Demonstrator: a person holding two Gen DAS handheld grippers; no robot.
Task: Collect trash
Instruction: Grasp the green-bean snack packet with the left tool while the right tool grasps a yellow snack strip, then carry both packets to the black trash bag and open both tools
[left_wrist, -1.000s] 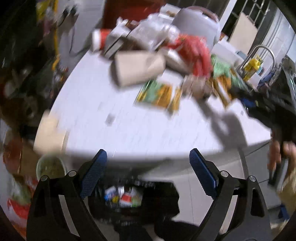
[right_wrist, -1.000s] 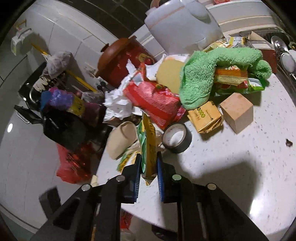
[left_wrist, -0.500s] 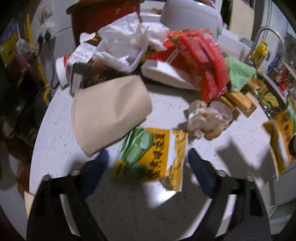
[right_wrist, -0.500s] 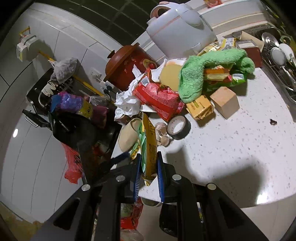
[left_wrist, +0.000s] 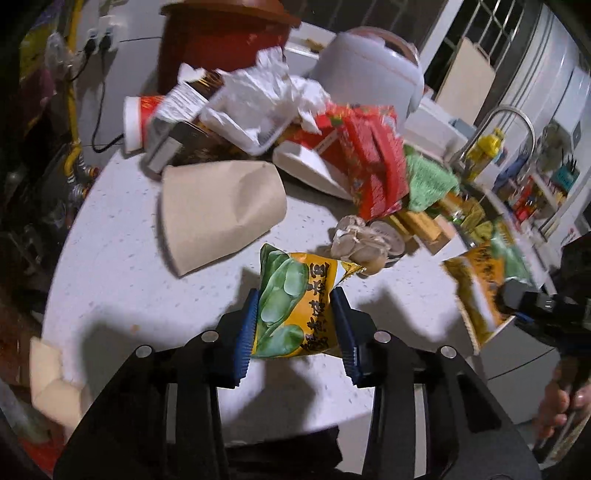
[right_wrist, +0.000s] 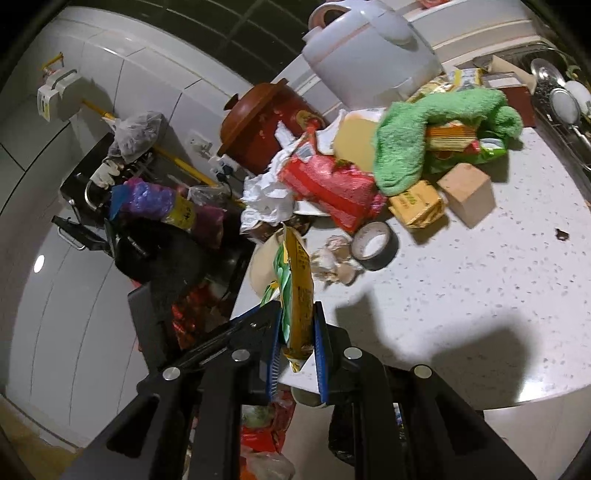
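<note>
Item: two yellow-green snack wrappers, each being gripped for binning — left gripper closing its fingers on one wrapper above the worktop, right gripper pinching the second wrapper edge-on past the worktop's edge.

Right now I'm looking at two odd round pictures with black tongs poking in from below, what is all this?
No robot here: a person holds hand tongs, one per hand, each carrying a wide-angle camera looking along its fingers. One picture comes from the left tongs, shut on a yellow-green snack packet. The other comes from the right tongs, shut on a similar packet. The white counter holds clutter: a brown paper bag, red wrapper, green cloth and tape roll.
</note>
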